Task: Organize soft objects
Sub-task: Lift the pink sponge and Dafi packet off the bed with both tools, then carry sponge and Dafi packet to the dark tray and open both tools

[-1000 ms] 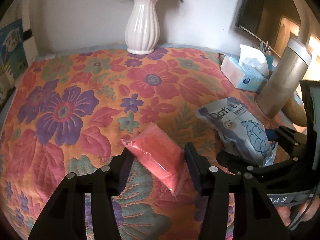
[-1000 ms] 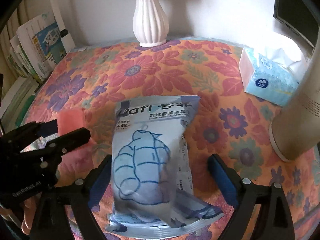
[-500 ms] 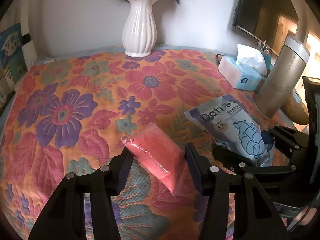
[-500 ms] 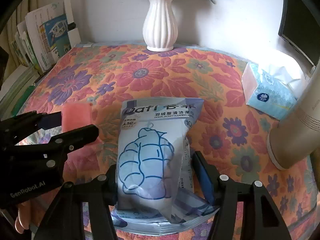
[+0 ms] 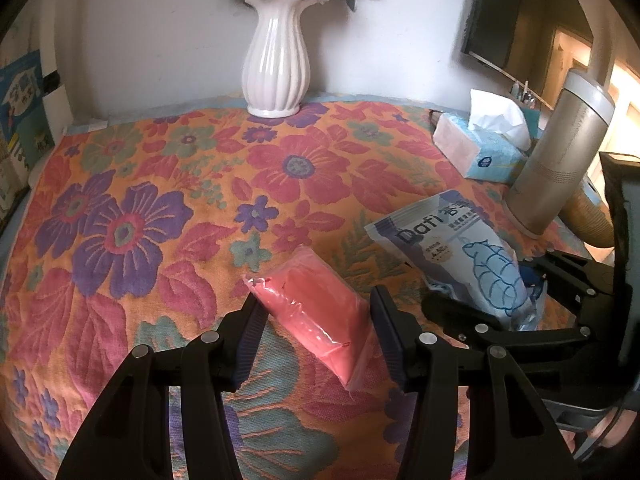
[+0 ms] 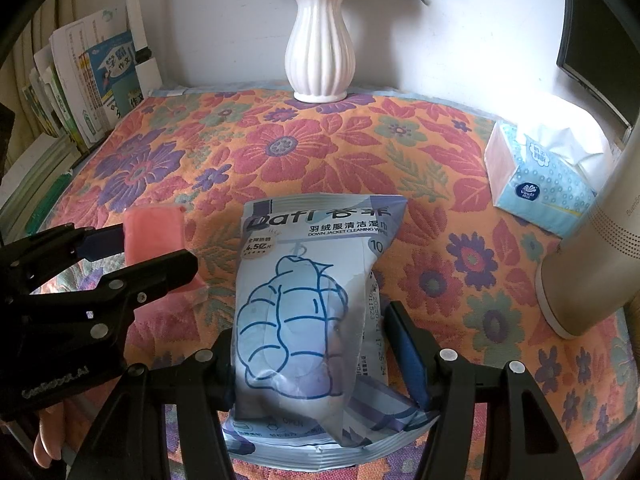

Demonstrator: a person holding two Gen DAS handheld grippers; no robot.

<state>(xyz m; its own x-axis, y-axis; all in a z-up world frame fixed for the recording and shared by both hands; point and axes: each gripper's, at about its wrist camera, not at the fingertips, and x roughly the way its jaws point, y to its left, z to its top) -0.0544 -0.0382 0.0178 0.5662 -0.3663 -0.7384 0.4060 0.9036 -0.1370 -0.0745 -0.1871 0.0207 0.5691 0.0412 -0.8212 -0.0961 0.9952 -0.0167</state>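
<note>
A pink soft packet [image 5: 320,316] sits between the fingers of my left gripper [image 5: 316,320], which is shut on it above the floral cloth; it also shows in the right wrist view [image 6: 154,232]. A blue-and-white wet wipes pack [image 6: 308,304] stands between the fingers of my right gripper [image 6: 312,344], which is shut on it. The wipes pack also shows at the right of the left wrist view [image 5: 464,256], beside the pink packet. The left gripper [image 6: 132,256] shows at the left of the right wrist view.
A white vase [image 5: 277,60] with blue flowers stands at the back against the wall. A tissue box [image 6: 540,184] and a tall grey cylinder [image 5: 560,160] stand at the right. Books [image 6: 80,92] lean at the left. The floral cloth [image 5: 160,184] covers the table.
My right gripper closed from wide open onto the wipes pack and lifted it. Both views have pulled back and up slightly. The left gripper keeps its hold on the pink packet.
</note>
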